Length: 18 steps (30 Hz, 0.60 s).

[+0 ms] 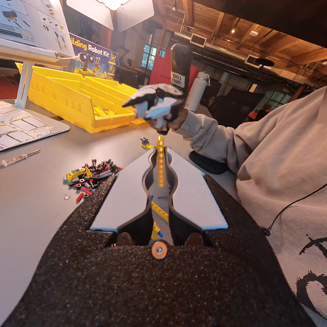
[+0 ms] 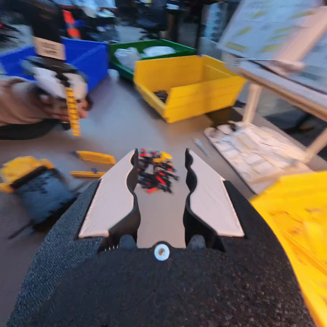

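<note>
My left gripper (image 1: 160, 150) is shut on a long yellow beam with holes (image 1: 160, 169) and holds it upright above the grey table (image 1: 35, 203). The same beam shows in the right wrist view (image 2: 72, 113), hanging from the left gripper (image 2: 68, 88). My right gripper (image 2: 161, 150) is open and empty, above a pile of small black, red and yellow pins (image 2: 155, 170). It also shows in the left wrist view (image 1: 139, 111), raised behind the beam. The pile lies left of my left gripper (image 1: 90, 175). More yellow beams (image 1: 159, 210) lie under the left gripper.
Yellow bins (image 1: 85, 104) and a kit box (image 1: 93, 58) stand at the back. An instruction stand (image 1: 33, 31), a printed mat (image 1: 26, 123) and a screwdriver (image 1: 19, 157) are at the left. A partly built yellow and grey model (image 2: 33, 185) and loose yellow beams (image 2: 95, 157) lie nearby. A person's sleeve (image 1: 265, 141) is at the right. My left tips are about 25 centimetres from the screwdriver (image 1: 19, 157), my right tips only 20 centimetres. Seen from the right wrist view (image 2: 200, 146) as well.
</note>
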### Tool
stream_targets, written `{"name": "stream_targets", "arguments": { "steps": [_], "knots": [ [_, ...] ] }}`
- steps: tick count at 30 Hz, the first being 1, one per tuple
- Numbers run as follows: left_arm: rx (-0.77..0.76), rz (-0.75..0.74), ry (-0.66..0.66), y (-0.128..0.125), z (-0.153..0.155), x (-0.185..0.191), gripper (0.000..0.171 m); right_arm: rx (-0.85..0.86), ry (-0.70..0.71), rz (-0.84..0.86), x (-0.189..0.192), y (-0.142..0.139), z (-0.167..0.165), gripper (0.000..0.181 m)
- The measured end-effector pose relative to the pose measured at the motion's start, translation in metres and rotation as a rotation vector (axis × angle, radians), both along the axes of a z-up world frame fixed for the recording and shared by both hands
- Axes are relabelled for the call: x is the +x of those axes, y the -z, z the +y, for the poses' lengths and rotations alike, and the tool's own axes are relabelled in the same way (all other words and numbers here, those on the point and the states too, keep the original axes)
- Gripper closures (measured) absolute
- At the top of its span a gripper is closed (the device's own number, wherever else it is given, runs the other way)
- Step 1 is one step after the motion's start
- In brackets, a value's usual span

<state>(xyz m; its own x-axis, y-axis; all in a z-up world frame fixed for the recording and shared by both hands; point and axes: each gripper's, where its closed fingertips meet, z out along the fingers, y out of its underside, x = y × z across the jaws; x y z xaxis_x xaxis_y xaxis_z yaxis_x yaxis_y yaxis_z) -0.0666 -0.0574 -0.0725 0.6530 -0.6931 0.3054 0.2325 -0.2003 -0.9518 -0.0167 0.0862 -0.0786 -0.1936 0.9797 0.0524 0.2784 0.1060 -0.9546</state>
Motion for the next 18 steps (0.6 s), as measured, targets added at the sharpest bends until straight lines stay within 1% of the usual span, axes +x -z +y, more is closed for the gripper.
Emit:
{"name": "stream_targets", "arguments": {
  "steps": [1, 2, 4, 5, 7, 9, 11, 12, 14, 15, 16, 17, 18],
  "knots": [
    [0.011, -0.005, 0.006, -0.001, -0.001, 0.001, 0.165, -0.068, -0.143, 0.006, -0.004, -0.001, -0.041, 0.131],
    [0.023, -0.006, 0.015, -0.002, -0.002, 0.003, 0.165, -0.122, -0.235, 0.000, -0.009, -0.001, -0.072, 0.133],
    [0.049, 0.001, 0.037, -0.004, -0.005, 0.008, 0.165, -0.148, -0.365, -0.008, -0.017, 0.005, -0.119, 0.146],
    [0.063, 0.008, 0.048, -0.004, -0.006, 0.011, 0.165, -0.137, -0.388, -0.008, -0.021, 0.009, -0.133, 0.151],
    [0.074, 0.029, 0.059, -0.004, -0.008, 0.016, 0.165, -0.153, -0.426, -0.006, -0.028, 0.013, -0.154, 0.153],
    [0.085, 0.050, 0.070, -0.003, -0.009, 0.022, 0.165, -0.186, -0.432, -0.007, -0.033, 0.013, -0.165, 0.153],
    [0.098, 0.055, 0.083, -0.003, -0.011, 0.026, 0.165, -0.167, -0.431, -0.006, -0.036, 0.015, -0.168, 0.164],
    [0.100, 0.052, 0.093, -0.004, -0.012, 0.028, 0.165, -0.139, -0.408, 0.006, -0.037, 0.014, -0.164, 0.174],
    [0.093, 0.087, 0.046, -0.001, -0.007, 0.024, 0.164, -0.103, -0.406, -0.021, -0.033, 0.014, -0.156, 0.174],
    [0.091, 0.111, 0.005, 0.000, -0.004, 0.019, 0.159, -0.081, -0.371, -0.027, -0.032, 0.012, -0.144, 0.174],
    [0.080, 0.118, -0.024, 0.001, -0.002, 0.014, 0.155, -0.048, -0.311, -0.025, -0.032, 0.007, -0.124, 0.174],
    [0.042, 0.121, -0.049, 0.004, 0.001, 0.008, 0.152, 0.005, -0.223, -0.035, -0.032, 0.003, -0.095, 0.175],
    [-0.025, 0.139, -0.072, 0.012, 0.006, 0.002, 0.150, 0.094, -0.097, -0.063, -0.031, 0.002, -0.055, 0.175]
  ]
}}
